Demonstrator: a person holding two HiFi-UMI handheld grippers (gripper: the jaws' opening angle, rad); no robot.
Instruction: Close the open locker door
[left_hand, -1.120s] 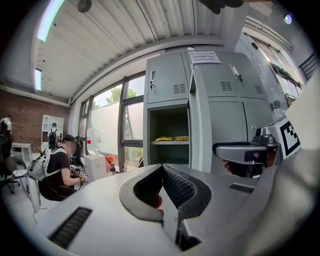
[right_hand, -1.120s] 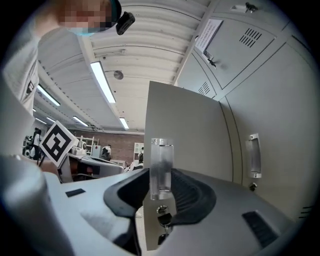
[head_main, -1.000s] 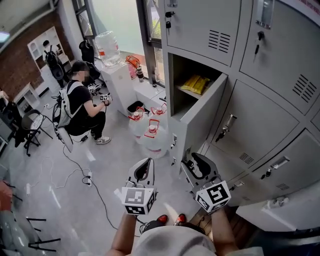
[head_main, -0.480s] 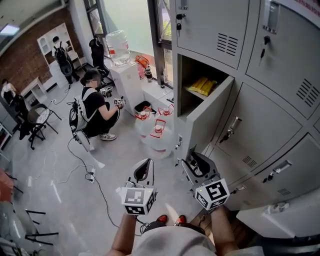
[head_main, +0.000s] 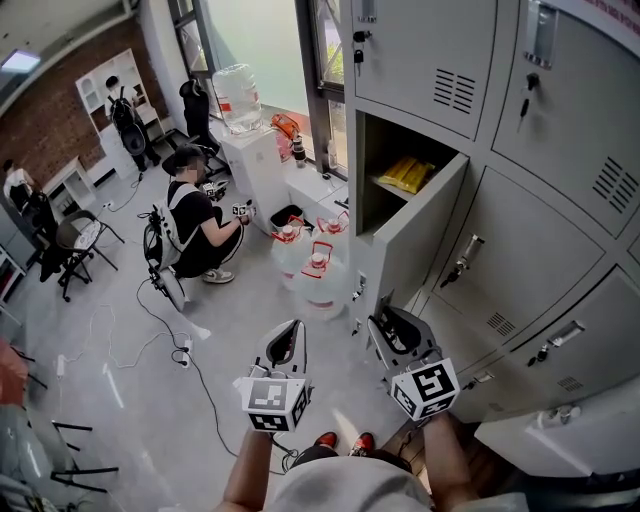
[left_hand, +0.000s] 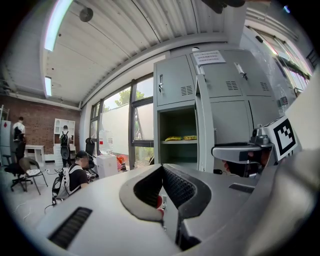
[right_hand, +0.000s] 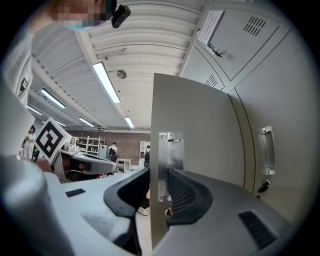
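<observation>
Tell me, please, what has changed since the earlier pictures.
The right gripper has just been closing its jaws onto the locker door at its edge, by the handle. The left gripper stays shut and empty, and the door is as far open as before.

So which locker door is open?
The left column's second door, swung outward with yellow packets on the shelf behind it; all others sit flush.
</observation>
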